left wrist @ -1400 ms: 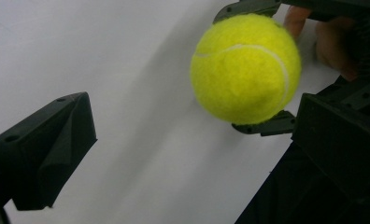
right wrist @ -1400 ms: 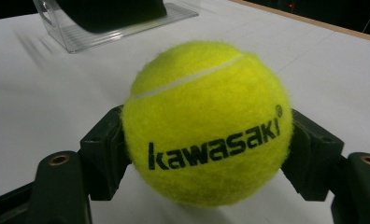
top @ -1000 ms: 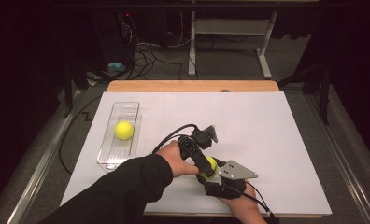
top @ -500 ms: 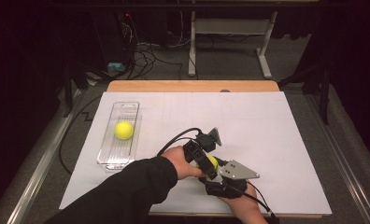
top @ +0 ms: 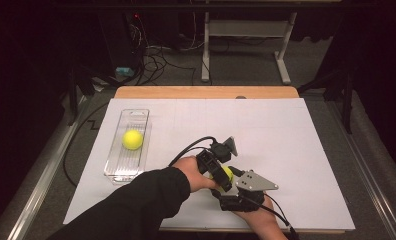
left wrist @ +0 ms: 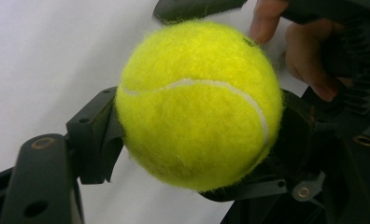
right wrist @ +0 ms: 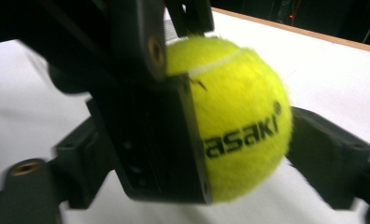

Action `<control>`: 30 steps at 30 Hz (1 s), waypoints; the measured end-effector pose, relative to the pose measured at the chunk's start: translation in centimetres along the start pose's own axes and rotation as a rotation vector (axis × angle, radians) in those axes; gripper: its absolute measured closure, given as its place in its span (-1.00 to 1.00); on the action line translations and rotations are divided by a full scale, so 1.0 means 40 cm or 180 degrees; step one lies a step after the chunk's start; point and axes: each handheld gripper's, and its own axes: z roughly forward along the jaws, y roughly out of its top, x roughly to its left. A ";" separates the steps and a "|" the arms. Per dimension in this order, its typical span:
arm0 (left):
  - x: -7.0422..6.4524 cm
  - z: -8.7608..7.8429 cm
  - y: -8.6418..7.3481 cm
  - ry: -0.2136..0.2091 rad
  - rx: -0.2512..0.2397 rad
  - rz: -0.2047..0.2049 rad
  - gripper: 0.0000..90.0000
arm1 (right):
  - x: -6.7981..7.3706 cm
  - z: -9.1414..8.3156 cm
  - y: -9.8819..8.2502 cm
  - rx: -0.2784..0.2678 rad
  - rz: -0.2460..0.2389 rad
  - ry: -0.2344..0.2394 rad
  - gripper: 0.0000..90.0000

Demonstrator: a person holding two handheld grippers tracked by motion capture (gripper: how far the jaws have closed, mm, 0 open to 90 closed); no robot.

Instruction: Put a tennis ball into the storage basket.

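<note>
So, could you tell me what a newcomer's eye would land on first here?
First, the yellow tennis ball near the table's front edge, clamped in the left tool, while the right tool's jaws have just been opening beside it. Next, a second tennis ball lying in the clear tray at the left of the white table.

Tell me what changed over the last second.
The ball passed from one hand-held gripper to the other. The left hand-held gripper closed its jaws and now clamps it; the right hand-held gripper has just been opening, its jaws now easing off the ball's sides. Both hands kept their place, and the second ball stayed in the tray.
</note>
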 end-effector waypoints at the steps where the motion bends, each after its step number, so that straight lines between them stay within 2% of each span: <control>1: 0.004 -0.003 -0.001 0.0010 -0.0002 -0.0012 -0.41 | -0.001 0.000 0.000 0.0007 -0.0010 -0.0015 -0.87; 3: 0.012 -0.010 -0.005 0.0018 -0.0009 -0.0039 -0.41 | -0.005 0.001 -0.001 0.0030 -0.0024 -0.0038 -1.00; 12: 0.058 -0.046 -0.028 0.0112 -0.0072 -0.0191 -0.41 | -0.032 -0.022 -0.010 0.0025 0.0010 -0.0112 -1.00; 17: 0.090 -0.068 -0.049 0.0164 -0.0084 -0.0286 -0.41 | -0.059 -0.044 -0.016 -0.0005 0.0089 -0.0231 -1.00; 21: 0.114 -0.084 -0.068 0.0197 -0.0081 -0.0347 -0.41 | -0.088 -0.061 -0.026 0.0039 0.0067 -0.0351 -1.00; 25: 0.135 -0.098 -0.087 0.0211 -0.0118 -0.0438 -0.41 | -0.120 -0.077 -0.039 0.0053 0.0123 -0.0479 -1.00; 30: 0.160 -0.115 -0.110 0.0236 -0.0087 -0.0493 -0.41 | -0.155 -0.102 -0.052 0.0078 0.0178 -0.0616 -1.00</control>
